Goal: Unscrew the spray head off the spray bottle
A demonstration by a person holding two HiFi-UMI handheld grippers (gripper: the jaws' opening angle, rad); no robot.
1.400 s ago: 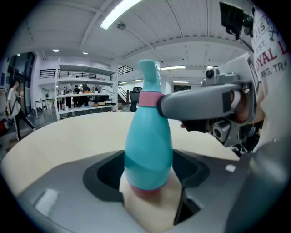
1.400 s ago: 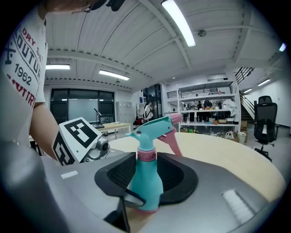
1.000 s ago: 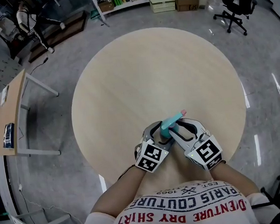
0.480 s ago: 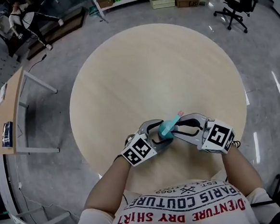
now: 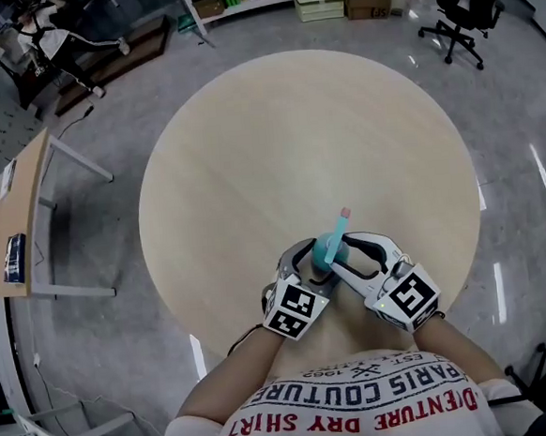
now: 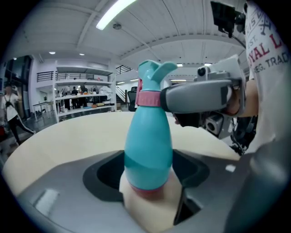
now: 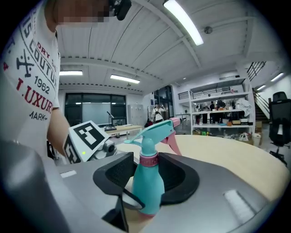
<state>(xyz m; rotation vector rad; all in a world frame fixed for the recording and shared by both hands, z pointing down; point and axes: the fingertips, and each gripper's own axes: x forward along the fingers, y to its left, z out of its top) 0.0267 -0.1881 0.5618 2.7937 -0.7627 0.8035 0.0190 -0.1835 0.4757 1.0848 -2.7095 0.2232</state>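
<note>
A teal spray bottle [image 5: 329,247] with a pink collar [image 7: 148,159] stands upright near the round table's front edge. Its teal spray head [image 7: 154,129] carries a pink nozzle [image 5: 345,213] that points away from me. My left gripper [image 5: 310,262] is shut on the bottle's lower body [image 6: 148,150]. My right gripper [image 5: 347,252] reaches in from the right at collar height. Its jaws have just been opening and stand to both sides of the collar, with a small gap showing on one side. One of its grey fingers [image 6: 195,96] lies beside the collar.
The round beige table [image 5: 295,135] stretches bare beyond the bottle. On the floor stand a wooden desk [image 5: 19,223] at left, an office chair [image 5: 463,0] at top right and boxes [image 5: 318,7] by shelves at the back. A person [image 5: 46,28] stands far left.
My right gripper swung out to the right, then came back beside the left one. The nozzle, which pointed up and to the right, now points more straight away from me.
</note>
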